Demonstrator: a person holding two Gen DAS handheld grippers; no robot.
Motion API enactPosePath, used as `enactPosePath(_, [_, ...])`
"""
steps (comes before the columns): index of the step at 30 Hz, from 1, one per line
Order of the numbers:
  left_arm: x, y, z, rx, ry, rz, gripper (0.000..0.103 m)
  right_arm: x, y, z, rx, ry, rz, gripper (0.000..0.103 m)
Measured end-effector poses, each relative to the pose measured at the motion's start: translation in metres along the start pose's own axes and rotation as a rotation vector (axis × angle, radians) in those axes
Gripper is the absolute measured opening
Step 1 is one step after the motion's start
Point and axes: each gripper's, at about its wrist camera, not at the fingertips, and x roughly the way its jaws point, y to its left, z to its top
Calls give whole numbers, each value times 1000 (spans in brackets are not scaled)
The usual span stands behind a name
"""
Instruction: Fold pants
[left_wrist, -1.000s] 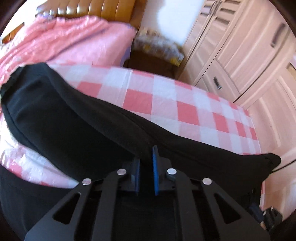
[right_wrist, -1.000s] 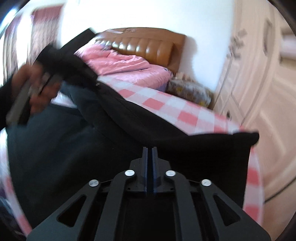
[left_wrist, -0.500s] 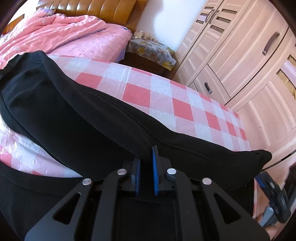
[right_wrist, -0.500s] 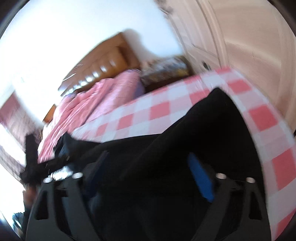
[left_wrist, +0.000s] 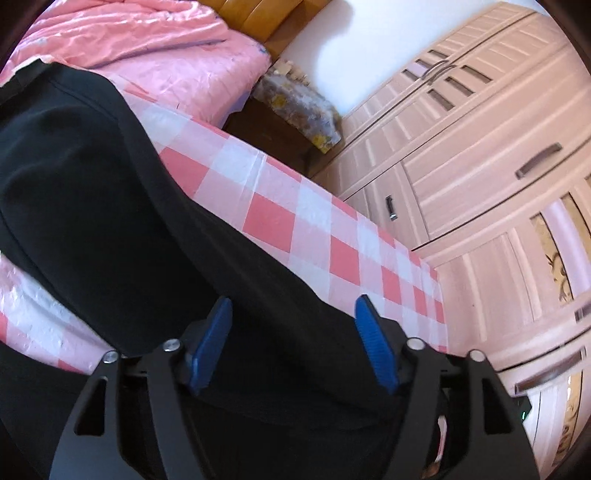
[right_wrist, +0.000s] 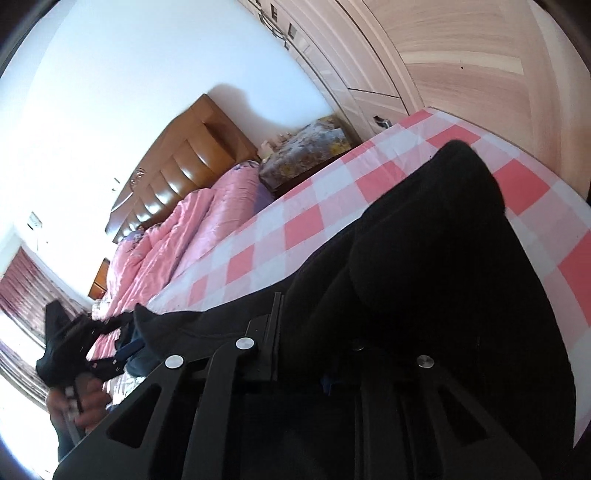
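Note:
Black pants (left_wrist: 110, 229) lie stretched across a table with a pink-and-white checked cloth (left_wrist: 280, 221). My left gripper (left_wrist: 293, 345) is open, its blue pads (left_wrist: 212, 339) spread apart just above the black fabric, holding nothing. In the right wrist view the pants (right_wrist: 424, 266) drape over the front of my right gripper (right_wrist: 332, 373) and hide its fingertips; the view is rolled to one side. The left gripper also shows in the right wrist view (right_wrist: 110, 354), held in a hand at the far left.
A bed with a pink quilt (left_wrist: 147, 48) and brown headboard (right_wrist: 177, 170) stands beyond the table. A nightstand with a patterned cover (left_wrist: 295, 107) sits beside it. A pale wooden wardrobe (left_wrist: 480, 166) runs along the right.
My left gripper has opened and let go of the pants. My right gripper, shut one second ago, opened half a second ago and has rolled sideways; fabric now covers its fingers.

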Motion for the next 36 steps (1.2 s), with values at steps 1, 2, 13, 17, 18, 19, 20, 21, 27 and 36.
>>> enactPosePath(1, [6,-4,2,1,16,31,72,-2,0,-2,3,-2,8,18])
enactPosePath(2, [12,-7,4,-1,33,67,71,-4,0,-3,0,-4,13,18])
enactPosePath(13, [-63,-51,-21,204,-207,161,8,-39,6,18,-18,7,163,18])
enactPosePath(17, [-128,-68,-75,361,-312,137,9,-82,8,1,-76,21,236,18])
enactPosePath(18, [-139,-67,-92,393,-325,138,10,-95,6,-12,-102,34,243,18])
enactPosePath(19, [-150,-64,-117,437,-334,144,10,-104,5,-24,-121,46,241,18])
enactPosePath(20, [-157,-58,-139,469,-336,151,10,-111,2,-37,-136,60,238,18])
enactPosePath(21, [-159,-49,-161,485,-324,160,10,-119,-5,-56,-151,81,230,18])
enactPosePath(27, [-134,13,-255,464,-172,185,10,-121,-48,-135,-120,202,127,18])
enactPosePath(36, [-128,37,-265,384,-173,163,62,-147,-56,-138,-63,114,155,57])
